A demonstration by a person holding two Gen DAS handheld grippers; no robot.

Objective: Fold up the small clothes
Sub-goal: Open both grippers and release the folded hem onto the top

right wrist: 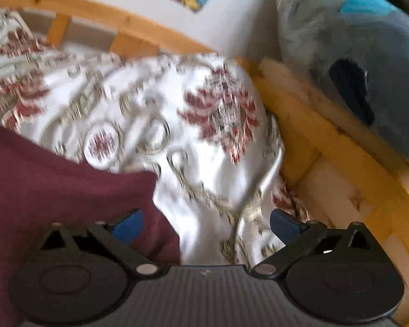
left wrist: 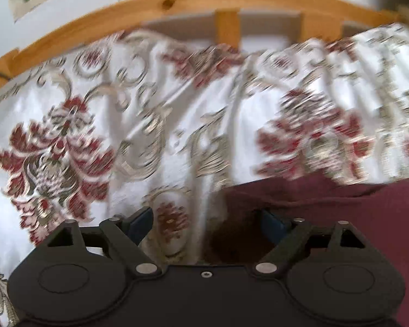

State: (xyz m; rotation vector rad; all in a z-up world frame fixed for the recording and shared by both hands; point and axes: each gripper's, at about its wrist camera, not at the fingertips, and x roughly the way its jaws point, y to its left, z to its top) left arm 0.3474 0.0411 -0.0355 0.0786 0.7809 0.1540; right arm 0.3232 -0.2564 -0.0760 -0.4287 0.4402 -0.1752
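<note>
A maroon garment (left wrist: 327, 218) lies on a white bedspread with red and gold flower patterns (left wrist: 122, 136). In the left wrist view it fills the lower right; my left gripper (left wrist: 207, 223) is open, its jaws spread wide over the garment's left edge, holding nothing. In the right wrist view the maroon garment (right wrist: 54, 185) fills the lower left. My right gripper (right wrist: 207, 223) is open over the garment's right corner and the bedspread (right wrist: 204, 136), holding nothing. Both views are blurred.
A wooden bed frame (left wrist: 177, 2) curves along the far side, with a white wall behind. In the right wrist view the frame (right wrist: 327, 141) runs down the right, and a grey-blue plush item (right wrist: 354, 54) sits beyond it.
</note>
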